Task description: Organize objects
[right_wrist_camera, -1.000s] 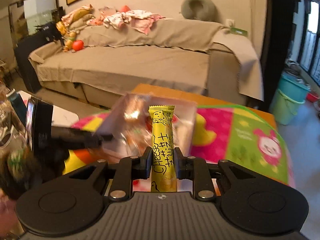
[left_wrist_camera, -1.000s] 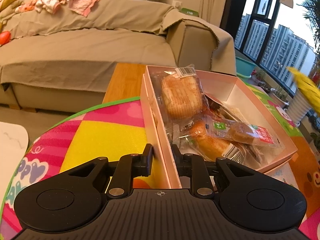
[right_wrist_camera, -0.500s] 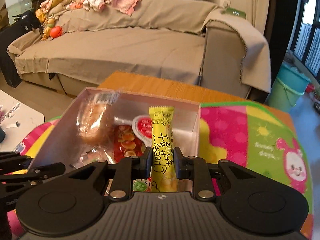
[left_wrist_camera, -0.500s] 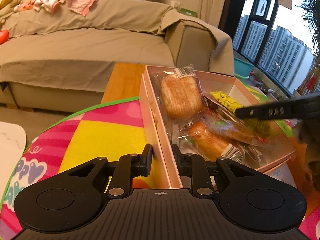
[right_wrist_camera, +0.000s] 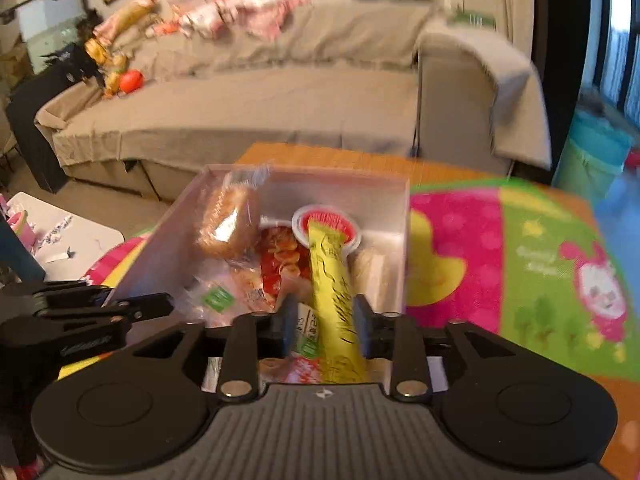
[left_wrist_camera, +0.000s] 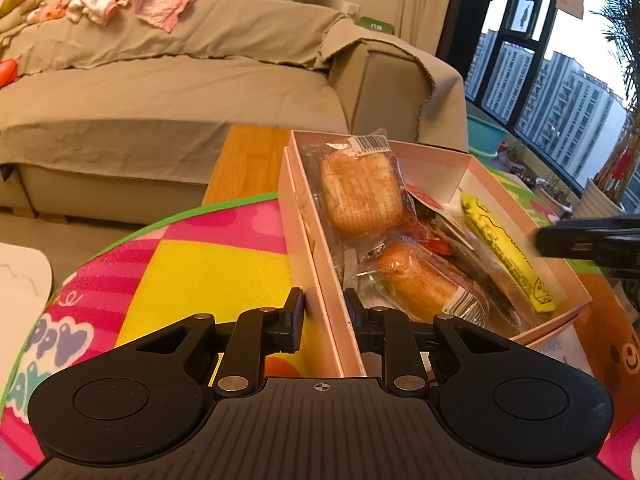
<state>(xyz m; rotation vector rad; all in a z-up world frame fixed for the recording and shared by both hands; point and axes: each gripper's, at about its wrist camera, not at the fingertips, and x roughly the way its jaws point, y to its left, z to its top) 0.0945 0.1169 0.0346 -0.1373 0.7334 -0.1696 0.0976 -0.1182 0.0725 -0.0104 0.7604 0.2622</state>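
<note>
A pink box (left_wrist_camera: 312,240) of wrapped snacks sits on a colourful mat. My left gripper (left_wrist_camera: 324,316) is shut on the box's near left wall. A yellow cheese stick packet (left_wrist_camera: 504,252) lies inside along the right wall, beside a wrapped bun (left_wrist_camera: 360,192). In the right wrist view the box (right_wrist_camera: 400,240) is just ahead. My right gripper (right_wrist_camera: 325,328) is open, its jaws apart on either side of the yellow packet (right_wrist_camera: 332,280), which rests in the box. The right gripper also shows at the left wrist view's right edge (left_wrist_camera: 592,240).
The colourful play mat (left_wrist_camera: 208,264) covers a wooden table (left_wrist_camera: 248,160). A beige sofa (left_wrist_camera: 180,92) with clothes stands behind. A teal bucket (right_wrist_camera: 592,156) is at the right. A white table (right_wrist_camera: 68,236) lies to the left.
My right gripper brought the yellow packet over the box, lowered it in and opened its jaws. The left gripper kept its hold on the box wall.
</note>
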